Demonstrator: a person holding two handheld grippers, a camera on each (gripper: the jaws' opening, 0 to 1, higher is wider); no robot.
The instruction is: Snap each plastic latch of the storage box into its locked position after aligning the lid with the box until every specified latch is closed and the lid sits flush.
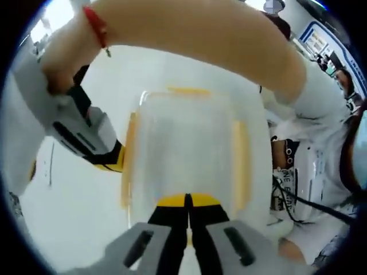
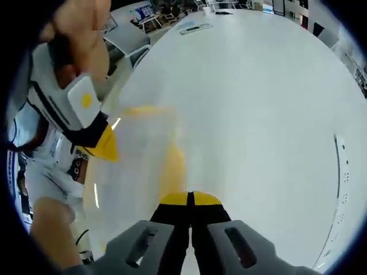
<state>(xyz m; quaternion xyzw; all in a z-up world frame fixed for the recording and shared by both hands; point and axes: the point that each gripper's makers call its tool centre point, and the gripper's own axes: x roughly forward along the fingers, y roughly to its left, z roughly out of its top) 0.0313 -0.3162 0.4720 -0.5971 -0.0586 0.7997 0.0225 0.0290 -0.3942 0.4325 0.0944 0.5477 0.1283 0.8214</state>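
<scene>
a clear plastic storage box with a translucent lid (image 1: 189, 149) is seen resting on a white table (image 1: 74, 217), just beyond the left hand-held gripper (image 1: 187, 201). yellow plastic latches are seen along its sides: one on the left edge (image 1: 127, 160), one on the right edge (image 1: 241, 160) and one on the far edge (image 1: 188, 90). the left hand-held gripper's yellow-tipped black jaws are pressed together with no gap between them, at the near edge of the lid; whether anything is pinched between them cannot be told. in the left gripper view the right hand-held gripper (image 1: 109, 160) is seen entering from the left, its yellow tip just beside the box's left latch, and a person's bare forearm (image 1: 189, 34) with a red string at the wrist crosses the top.

in the right gripper view the box (image 2: 137, 166) appears blurred. the right hand-held gripper (image 2: 190, 200) has its jaws closed against each other, beside a yellow latch (image 2: 172, 166) on the box's side. the left hand-held gripper (image 2: 103, 146) is seen at the left, its yellow tip at the box's edge. a person's white printed shirt (image 1: 309, 166) is visible beyond the box.
</scene>
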